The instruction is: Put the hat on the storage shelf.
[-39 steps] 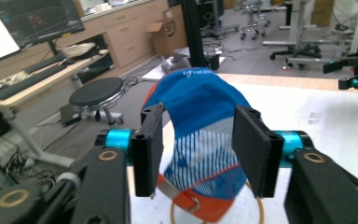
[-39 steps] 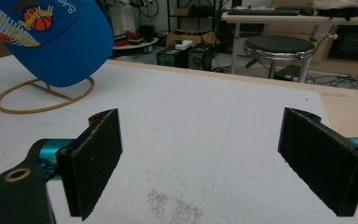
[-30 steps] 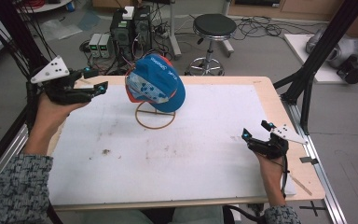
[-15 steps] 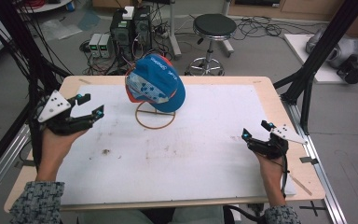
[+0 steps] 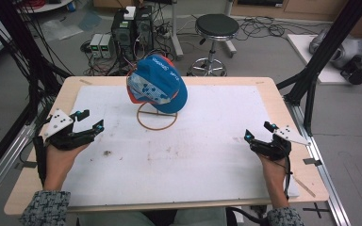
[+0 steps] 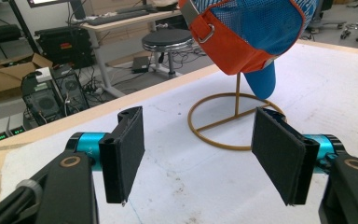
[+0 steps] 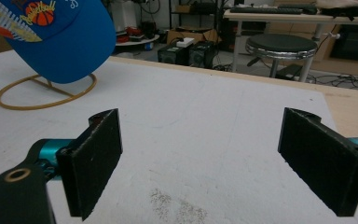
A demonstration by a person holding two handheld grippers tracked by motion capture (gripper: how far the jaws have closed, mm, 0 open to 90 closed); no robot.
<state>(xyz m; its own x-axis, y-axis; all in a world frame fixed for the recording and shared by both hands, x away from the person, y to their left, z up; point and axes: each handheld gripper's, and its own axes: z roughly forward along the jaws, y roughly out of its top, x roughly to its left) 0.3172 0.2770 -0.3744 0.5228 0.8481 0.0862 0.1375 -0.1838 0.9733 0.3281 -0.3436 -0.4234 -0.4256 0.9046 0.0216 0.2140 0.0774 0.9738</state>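
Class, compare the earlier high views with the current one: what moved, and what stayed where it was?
The left claw moved back toward the person, from the table's far left corner to beside the gold stand, jaws open, holding nothing. The right claw, the blue cap and its stand stayed put.

I've drawn my left gripper (image 5: 87, 123) back from the table's (image 5: 273, 89) far left corner toward me, now over its white mat (image 5: 217, 155), jaws apart.
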